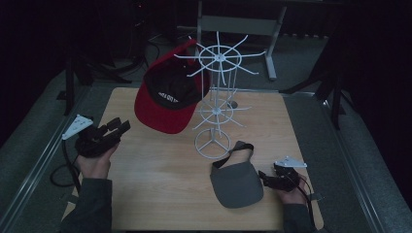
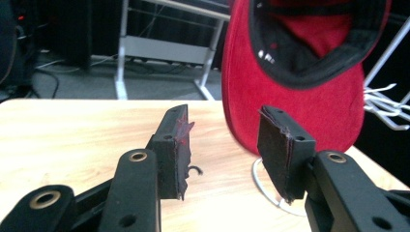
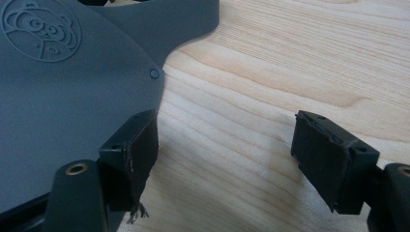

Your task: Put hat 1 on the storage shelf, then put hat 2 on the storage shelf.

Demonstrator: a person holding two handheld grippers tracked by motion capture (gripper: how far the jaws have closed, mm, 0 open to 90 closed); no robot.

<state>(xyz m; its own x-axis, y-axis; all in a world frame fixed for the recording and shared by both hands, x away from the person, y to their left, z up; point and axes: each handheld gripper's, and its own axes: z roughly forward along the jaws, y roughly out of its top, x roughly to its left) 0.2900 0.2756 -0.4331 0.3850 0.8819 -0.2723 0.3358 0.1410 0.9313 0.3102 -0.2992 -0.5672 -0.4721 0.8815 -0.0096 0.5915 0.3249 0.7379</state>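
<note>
Currently, the red cap [image 1: 167, 99] is hanging from the white wire rack [image 1: 216, 97], which is standing near the middle of the table [image 1: 160, 184], toward its far edge. The cap's brim is pointing down toward the tabletop. The left gripper [image 1: 119, 127] is sitting in the person's hand near the left edge of the table, aiming toward the cap, and its fingers [image 2: 174, 150] are standing apart with nothing between them; in the left gripper view the cap [image 2: 300, 77] is hanging just beyond them, not touching. A grey visor [image 1: 236, 182] is lying flat near the near right corner of the table, its strap curling toward the rack's round base. The right gripper [image 1: 265, 178] is resting at the visor's right side, fingers [image 3: 133, 150] spread apart; in the right gripper view one finger is sitting against the visor's [image 3: 72, 96] edge while the other is hovering well clear over bare wood, so nothing is clamped.
</note>
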